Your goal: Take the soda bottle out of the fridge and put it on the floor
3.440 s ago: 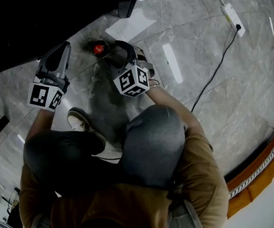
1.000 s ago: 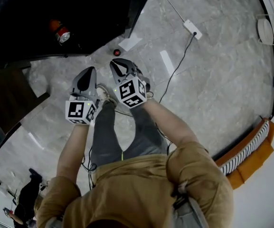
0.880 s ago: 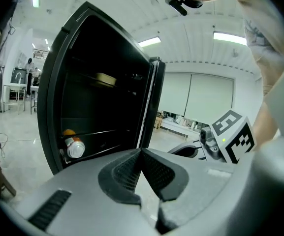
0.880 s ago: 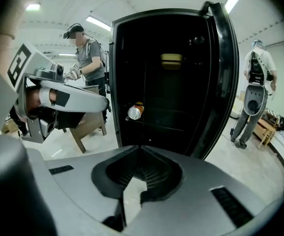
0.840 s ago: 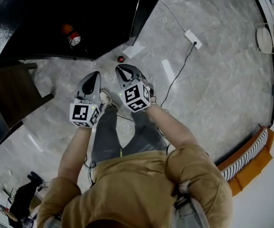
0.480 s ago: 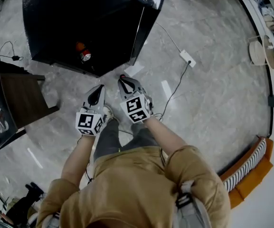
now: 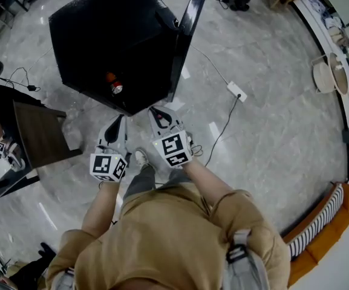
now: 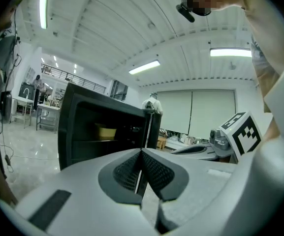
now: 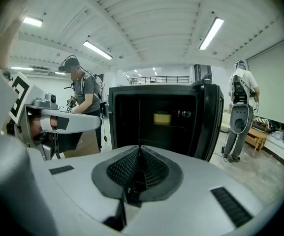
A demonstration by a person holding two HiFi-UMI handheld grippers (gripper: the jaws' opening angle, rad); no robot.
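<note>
The black fridge (image 7: pixel 117 35) stands open, its door (image 7: pixel 189 23) swung to the right. Inside it shows a red and white bottle-like thing (image 7: pixel 113 84). A yellow item (image 9: pixel 162 118) sits on a shelf in the fridge (image 9: pixel 156 117). My left gripper (image 7: pixel 118 121) and right gripper (image 7: pixel 157 112) hang side by side before the opening, both shut and empty. In the left gripper view the pads of the left gripper (image 8: pixel 142 152) meet before the fridge (image 8: pixel 102 127). The right gripper (image 9: pixel 140 149) also has its pads together. I cannot make out the soda bottle on the floor.
A white power strip (image 7: pixel 237 91) with its cable lies on the grey floor to the right. A brown table (image 7: pixel 41 135) stands at the left. An orange striped edge (image 7: pixel 319 222) runs at the lower right. One person (image 9: pixel 82 100) stands left of the fridge, another (image 9: pixel 240 107) to its right.
Both grippers have risen together, still shut. The view has climbed, so the whole fridge now shows. The red cap on the floor ahead of the right gripper is no longer visible.
</note>
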